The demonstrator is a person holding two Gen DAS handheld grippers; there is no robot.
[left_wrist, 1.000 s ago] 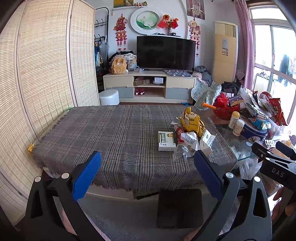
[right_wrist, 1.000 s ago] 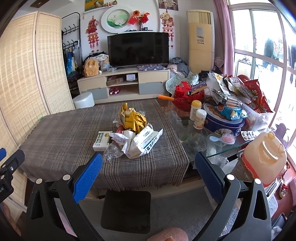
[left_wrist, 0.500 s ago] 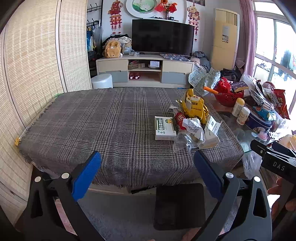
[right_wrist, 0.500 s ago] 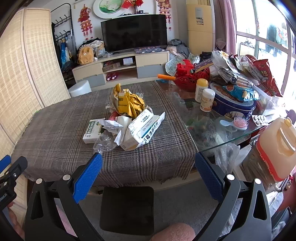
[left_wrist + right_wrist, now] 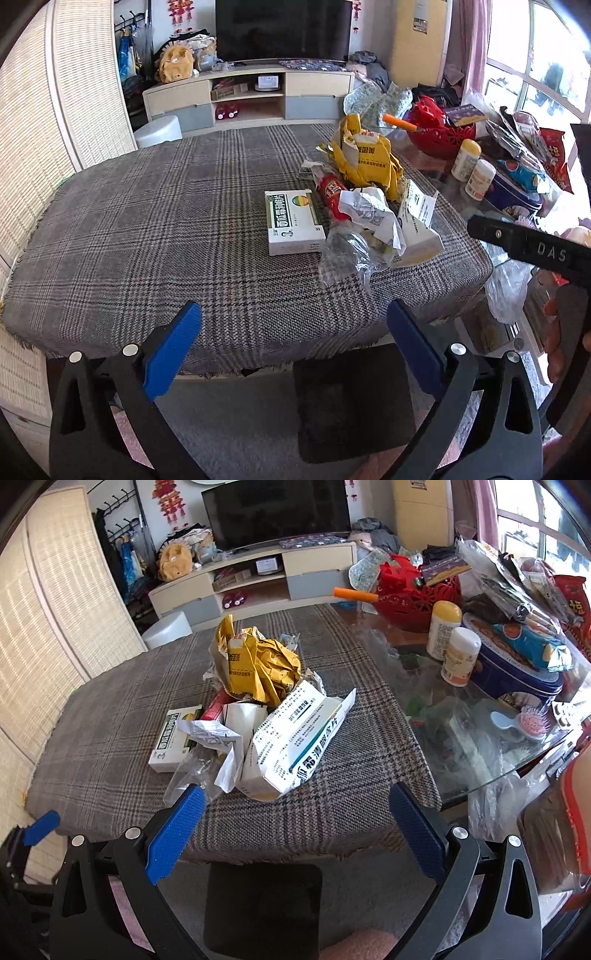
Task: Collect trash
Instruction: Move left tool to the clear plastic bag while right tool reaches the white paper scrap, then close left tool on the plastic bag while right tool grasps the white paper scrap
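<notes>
Nothing collected yet: the trash (image 5: 258, 716) lies heaped near the worktop's (image 5: 147, 236) right edge; both grippers' jaws gape apart, empty.

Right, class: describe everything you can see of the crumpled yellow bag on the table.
The crumpled yellow bag looks like thin paper or foil, mustard yellow with a white panel and dark printed characters. It is torn open at the top, heavily creased, and stands roughly upright at the far end of the trash pile on the plaid tablecloth. Its near side rests against the torn white carton and, in the left wrist view, the red wrapper lies at its base. Neither tool touches it.
</notes>
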